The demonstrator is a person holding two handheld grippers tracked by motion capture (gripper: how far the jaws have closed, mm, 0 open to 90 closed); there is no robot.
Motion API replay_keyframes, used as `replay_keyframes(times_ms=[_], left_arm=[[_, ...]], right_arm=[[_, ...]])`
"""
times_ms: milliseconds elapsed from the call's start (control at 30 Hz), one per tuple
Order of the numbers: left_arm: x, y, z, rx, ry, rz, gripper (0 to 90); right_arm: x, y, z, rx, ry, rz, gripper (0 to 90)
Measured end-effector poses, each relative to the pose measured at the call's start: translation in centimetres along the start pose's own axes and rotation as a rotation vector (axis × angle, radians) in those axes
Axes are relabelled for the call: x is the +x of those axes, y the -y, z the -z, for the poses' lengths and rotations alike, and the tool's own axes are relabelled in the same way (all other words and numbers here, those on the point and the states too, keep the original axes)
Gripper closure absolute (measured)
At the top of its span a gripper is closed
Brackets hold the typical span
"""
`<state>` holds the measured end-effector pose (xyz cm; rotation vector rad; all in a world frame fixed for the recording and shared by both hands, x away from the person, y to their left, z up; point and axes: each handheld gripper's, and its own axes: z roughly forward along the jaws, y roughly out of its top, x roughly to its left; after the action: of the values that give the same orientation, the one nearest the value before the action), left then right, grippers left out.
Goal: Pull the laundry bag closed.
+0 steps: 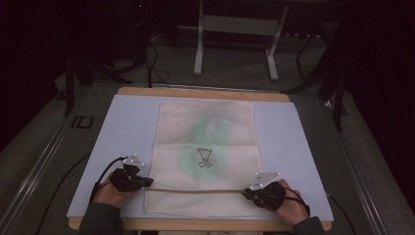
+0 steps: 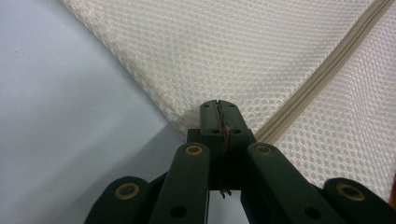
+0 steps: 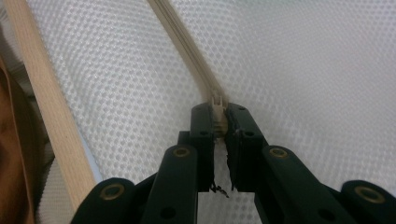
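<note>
A cream mesh bag (image 1: 205, 147) lies flat on a pale blue mat (image 1: 127, 122), with a beige zipper (image 1: 195, 190) running across its near end. My left gripper (image 1: 147, 182) is at the zipper's left end, jaws shut on the bag's edge (image 2: 187, 122). In the left gripper view the left gripper (image 2: 218, 109) pinches the mesh where the zipper (image 2: 327, 60) begins. My right gripper (image 1: 247, 193) is at the zipper's right end. In the right gripper view the right gripper (image 3: 218, 114) is shut on the zipper's slider (image 3: 217, 103), and the zipper (image 3: 182, 37) runs away from it.
Something green shows through the mesh, with a small dark printed figure (image 1: 205, 159) over it. The mat rests on a wooden table (image 1: 195, 92), whose near edge (image 3: 46, 107) is close to my right gripper. Beyond the table, white desk legs (image 1: 198, 49) and cables (image 1: 156, 68) are on the floor.
</note>
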<state>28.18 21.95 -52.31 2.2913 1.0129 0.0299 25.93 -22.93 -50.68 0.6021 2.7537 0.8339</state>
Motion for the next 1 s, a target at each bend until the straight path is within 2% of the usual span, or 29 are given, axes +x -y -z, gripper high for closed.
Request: replay_keyframes(times_ms=[267, 533, 633, 800, 833, 933, 1000], left_arm=[[0.0, 0.0, 0.0, 0.001, 0.000, 0.000, 89.8], [0.0, 0.0, 0.0, 0.002, -0.002, 0.000, 89.8], [-0.1, -0.1, -0.1, 0.001, -0.001, 0.002, 89.8], [0.0, 0.0, 0.0, -0.002, 0.001, -0.008, 89.7], [0.0, 0.0, 0.0, -0.007, 0.003, -0.011, 89.6], [0.1, 0.2, 0.0, -0.018, 0.010, -0.020, 89.5], [0.0, 0.1, 0.1, -0.032, 0.005, -0.048, 89.5]], right_arm=[[-0.5, 0.9, 0.8, 0.002, 0.011, -0.021, 82.2], [-2.0, 4.0, 2.8, 0.006, 0.039, -0.104, 82.2], [-2.5, 4.9, 3.4, -0.033, 0.012, -0.131, 82.1], [-2.5, 4.9, 2.8, -0.005, -0.002, -0.129, 81.6], [-2.5, 5.0, 2.7, -0.012, -0.006, -0.133, 80.2], [-2.9, 5.3, 2.9, -0.055, -0.007, -0.158, 67.1], [-3.1, 5.5, 3.2, -0.090, 0.004, -0.186, 63.0]])
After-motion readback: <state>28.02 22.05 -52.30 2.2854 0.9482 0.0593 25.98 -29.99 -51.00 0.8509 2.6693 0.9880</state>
